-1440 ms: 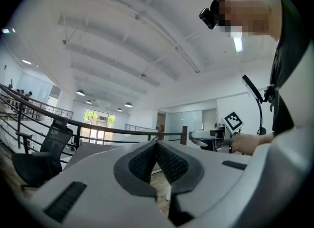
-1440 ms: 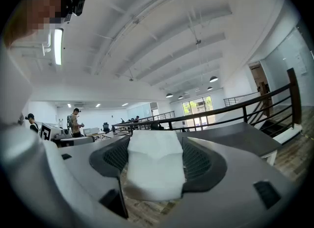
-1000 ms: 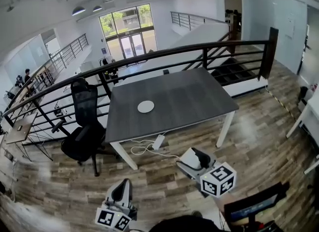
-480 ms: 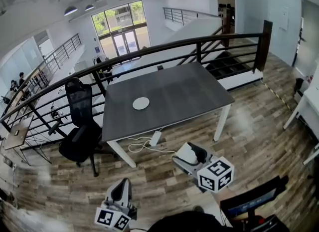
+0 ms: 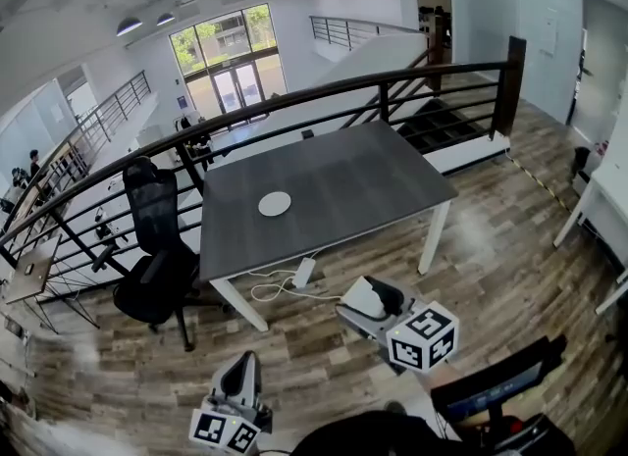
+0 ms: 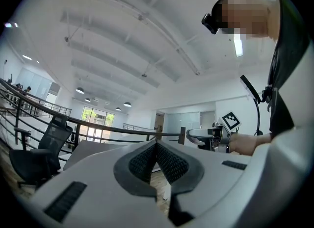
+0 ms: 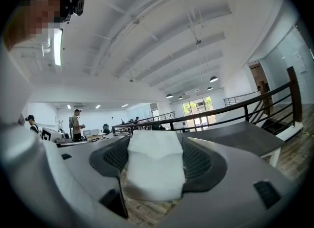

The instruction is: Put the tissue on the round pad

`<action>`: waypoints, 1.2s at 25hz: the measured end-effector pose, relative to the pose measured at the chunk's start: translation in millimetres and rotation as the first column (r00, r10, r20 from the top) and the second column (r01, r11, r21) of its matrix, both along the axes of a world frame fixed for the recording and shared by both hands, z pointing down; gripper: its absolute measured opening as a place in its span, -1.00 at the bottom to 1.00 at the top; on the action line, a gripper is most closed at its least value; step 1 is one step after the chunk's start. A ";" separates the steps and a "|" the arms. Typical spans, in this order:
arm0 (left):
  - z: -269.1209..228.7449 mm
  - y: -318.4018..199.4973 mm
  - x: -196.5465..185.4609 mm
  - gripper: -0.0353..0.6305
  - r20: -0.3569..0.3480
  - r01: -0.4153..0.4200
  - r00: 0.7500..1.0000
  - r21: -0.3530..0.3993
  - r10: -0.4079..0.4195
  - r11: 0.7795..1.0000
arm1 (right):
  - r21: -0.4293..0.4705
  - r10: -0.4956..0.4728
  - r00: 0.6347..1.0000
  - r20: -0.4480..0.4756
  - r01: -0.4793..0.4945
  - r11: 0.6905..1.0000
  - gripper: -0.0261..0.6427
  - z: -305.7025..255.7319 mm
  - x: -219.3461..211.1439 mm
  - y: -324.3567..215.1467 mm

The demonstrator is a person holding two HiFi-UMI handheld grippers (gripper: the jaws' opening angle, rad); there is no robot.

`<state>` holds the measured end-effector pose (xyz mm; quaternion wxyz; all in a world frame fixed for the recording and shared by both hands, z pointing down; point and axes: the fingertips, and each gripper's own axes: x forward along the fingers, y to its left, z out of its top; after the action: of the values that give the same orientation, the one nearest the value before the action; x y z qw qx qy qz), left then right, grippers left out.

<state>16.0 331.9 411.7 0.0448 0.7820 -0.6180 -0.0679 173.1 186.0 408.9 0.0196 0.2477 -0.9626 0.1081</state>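
A white round pad [image 5: 275, 204] lies on the dark grey table [image 5: 363, 189], left of its middle. My right gripper [image 5: 361, 299] hovers over the wood floor, well short of the table's front edge. It is shut on a folded white tissue [image 7: 153, 165] that fills the gap between its jaws; the same tissue [image 5: 358, 299] shows white at the tip in the head view. My left gripper [image 5: 238, 378] is lower left, near my body. In the left gripper view that gripper [image 6: 156, 146] has its black pads pressed together with nothing between them.
A black office chair [image 5: 157, 258] stands at the table's left end. A black railing [image 5: 392, 91] runs behind the table. A white power strip with a cable [image 5: 299, 276] lies on the floor under the table's front edge. A black stand [image 5: 491, 390] sits at my right.
The view has shifted a little: table and pad sit slightly further left and lower in the picture. Both grippers hold about the same places, the tissue still clamped in the right one.
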 end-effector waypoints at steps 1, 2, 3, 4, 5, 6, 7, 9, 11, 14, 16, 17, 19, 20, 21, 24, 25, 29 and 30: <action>3.5 1.8 -5.6 -0.88 -0.003 -0.007 1.000 -0.006 0.007 1.000 | 0.000 0.003 1.000 -0.004 -0.003 1.000 0.08 1.9 -6.0 2.0; 6.5 2.9 -9.7 -0.88 -0.005 -0.016 1.000 -0.014 0.016 1.000 | -0.001 0.007 1.000 -0.005 -0.007 1.000 0.08 3.3 -10.4 3.2; 8.4 2.9 -11.8 -0.88 -0.005 -0.026 1.000 -0.022 0.026 0.999 | -0.001 0.012 1.000 -0.001 -0.012 1.000 0.08 3.5 -12.8 3.3; 8.9 2.2 -12.9 -0.88 -0.004 -0.035 0.999 -0.028 0.034 0.999 | -0.003 0.016 1.000 0.006 -0.016 1.000 0.08 2.4 -14.6 2.6; 8.5 1.5 -14.0 -0.88 -0.003 -0.041 0.999 -0.030 0.041 0.999 | -0.005 0.016 1.000 0.011 -0.016 1.000 0.08 0.7 -16.8 2.1; 7.8 1.1 -15.1 -0.88 -0.003 -0.046 0.999 -0.031 0.046 0.998 | -0.007 0.015 1.000 0.012 -0.015 1.000 0.08 -0.7 -19.1 2.2; 7.6 0.8 -15.3 -0.88 -0.003 -0.053 0.999 -0.032 0.053 0.998 | -0.007 0.013 1.000 0.009 -0.013 1.000 0.08 -1.2 -20.6 2.5; 9.8 1.2 -13.9 -0.88 -0.004 -0.077 0.997 -0.041 0.077 0.996 | -0.007 0.013 1.000 -0.001 -0.013 1.000 0.08 0.1 -21.8 4.4; 14.9 4.0 -15.1 -0.88 -0.002 -0.106 0.994 -0.052 0.106 0.993 | -0.008 0.020 1.000 -0.003 -0.020 1.000 0.08 3.9 -25.5 7.5; 18.7 7.9 -24.6 -0.88 0.004 -0.120 0.993 -0.054 0.120 0.991 | -0.014 0.032 0.999 0.005 -0.032 0.999 0.08 8.7 -35.8 11.1; 17.1 10.8 -30.0 -0.88 0.004 -0.123 0.992 -0.050 0.123 0.991 | -0.016 0.032 0.999 0.005 -0.031 0.999 0.08 9.8 -41.3 15.7; 16.1 11.7 -33.3 -0.88 0.004 -0.123 0.992 -0.045 0.123 0.991 | -0.016 0.029 1.000 0.004 -0.029 0.999 0.08 10.1 -44.6 17.3; 14.5 10.1 -40.1 -0.88 0.002 -0.119 0.993 -0.036 0.119 0.992 | -0.014 0.022 1.000 0.003 -0.022 1.000 0.08 10.6 -52.3 16.1; 14.0 7.8 -42.2 -0.88 0.000 -0.116 0.993 -0.034 0.116 0.993 | -0.013 0.018 1.000 0.004 -0.018 1.000 0.08 10.7 -55.5 13.3; 13.9 4.7 -43.2 -0.88 -0.001 -0.114 0.993 -0.034 0.114 0.993 | -0.013 0.013 1.000 0.005 -0.013 1.000 0.08 10.6 -58.0 9.6; 17.3 -10.3 -44.3 -0.88 0.002 -0.105 0.994 -0.048 0.105 0.993 | -0.016 -0.005 1.000 0.015 0.005 1.000 0.08 9.8 -63.8 -6.4; 18.4 -17.8 -45.2 -0.88 0.003 -0.097 0.995 -0.052 0.098 0.994 | -0.016 -0.011 1.000 0.019 0.011 1.000 0.08 9.0 -65.9 -14.2; 13.4 -52.6 -45.8 -0.88 0.007 -0.070 0.997 -0.056 0.071 0.996 | -0.013 -0.036 0.999 0.020 0.037 0.999 0.08 2.4 -71.6 -50.3; 11.3 -61.8 -44.6 -0.88 0.013 -0.068 0.998 -0.058 0.069 0.996 | -0.012 -0.039 0.999 0.020 0.039 0.999 0.08 1.1 -71.1 -60.2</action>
<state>-28.5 270.0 423.0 0.0649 0.8015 -0.5929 -0.0427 102.0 125.8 410.0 0.0137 0.2276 -0.9667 0.1161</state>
